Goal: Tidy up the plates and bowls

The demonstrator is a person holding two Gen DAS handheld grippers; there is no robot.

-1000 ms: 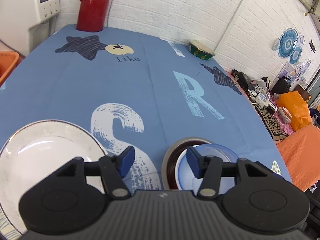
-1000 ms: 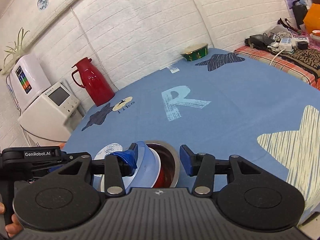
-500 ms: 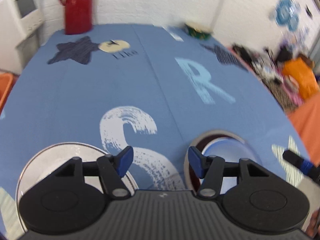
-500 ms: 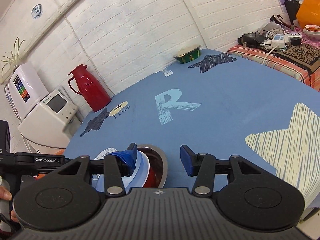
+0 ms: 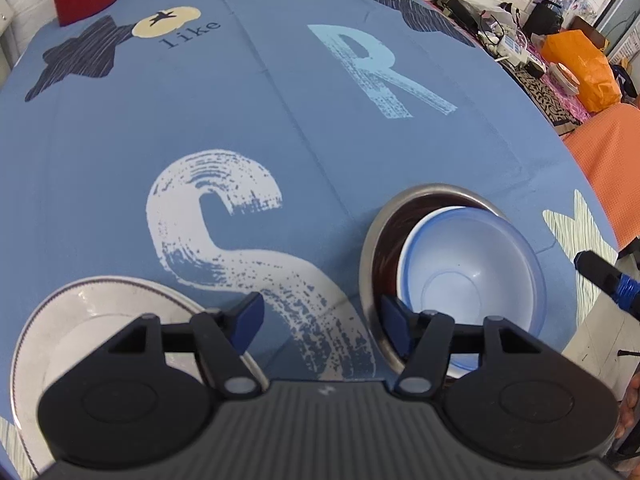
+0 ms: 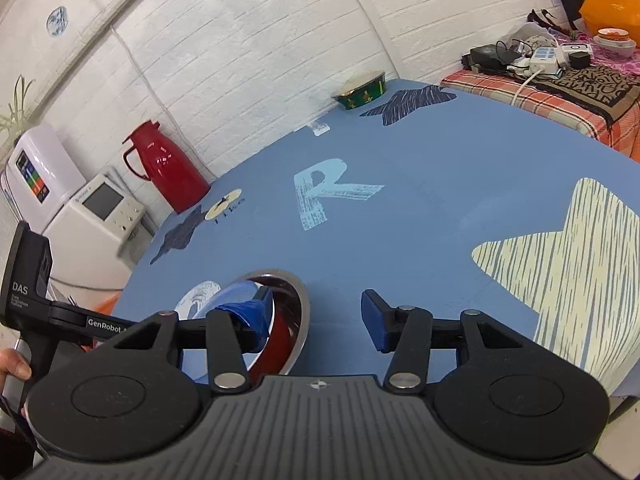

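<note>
A pale blue bowl [image 5: 468,280] sits tilted inside a steel bowl [image 5: 432,191] with a dark red inner wall, near the table's front right. A white plate [image 5: 92,312] with a dark rim line lies at the front left. My left gripper [image 5: 322,318] hangs open above the cloth between plate and bowls, holding nothing. In the right wrist view the steel bowl [image 6: 297,285] and blue bowl [image 6: 236,294] lie behind the left finger of my open right gripper [image 6: 316,314]. Its tape-wrapped finger [image 5: 600,272] shows apart from the bowls.
A blue printed tablecloth [image 5: 280,120] covers the table. A red thermos [image 6: 168,168] and a green bowl [image 6: 362,90] stand at the far edge by the brick wall. White appliances [image 6: 96,208] stand left; a cluttered side table [image 6: 560,64] lies to the right.
The left view has moved forward and tipped down, so plate and bowls sit lower. The right gripper has risen and drawn back from the bowls. Both stay open.
</note>
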